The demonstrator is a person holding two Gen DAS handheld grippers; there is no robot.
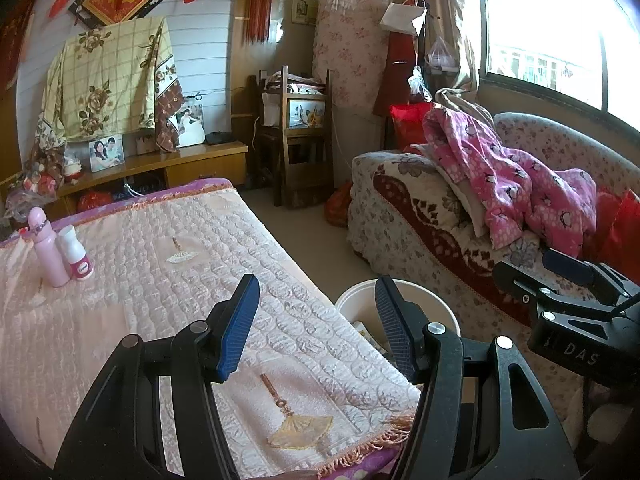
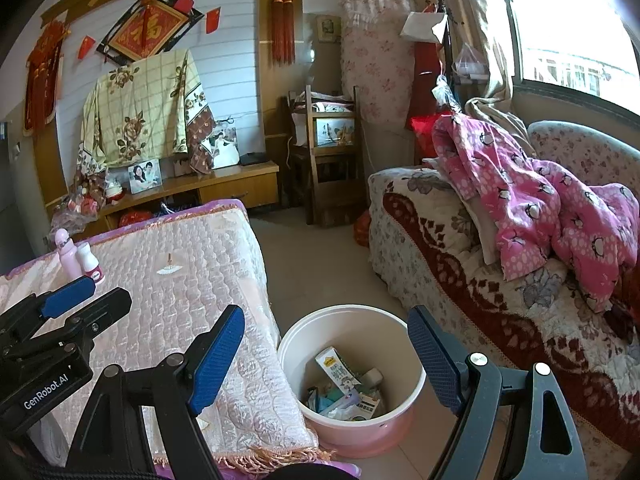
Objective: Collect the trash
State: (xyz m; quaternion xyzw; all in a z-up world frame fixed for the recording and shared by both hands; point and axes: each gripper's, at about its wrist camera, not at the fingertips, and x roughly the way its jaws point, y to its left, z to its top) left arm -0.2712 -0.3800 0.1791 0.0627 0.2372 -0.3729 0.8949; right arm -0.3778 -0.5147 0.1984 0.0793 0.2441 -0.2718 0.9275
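Both the left gripper (image 1: pixel 316 320) and right gripper (image 2: pixel 326 354) gape wide, empty. The round pink-and-white plastic bin (image 2: pixel 404 390) already holds light cartons; the small white bottle with magenta label (image 1: pixel 76 254) on the quilted surface (image 1: pixel 180 280) looks light and stiff, best pinched mid-body

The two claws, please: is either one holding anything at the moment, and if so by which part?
Nothing is held. The left claw is open above the table's quilted cover, and the right claw is open over the trash bin.

Trash bucket on the floor, partly filled

A round white plastic bucket with a pink base (image 2: pixel 352 376) stands upright and open on the floor, just beside the corner of the pink quilted bed cover (image 2: pixel 168 320). Inside lie a tilted white drink carton (image 2: pixel 337 372), a small white cup (image 2: pixel 374 377) and crumpled wrappers and packets (image 2: pixel 344 406).
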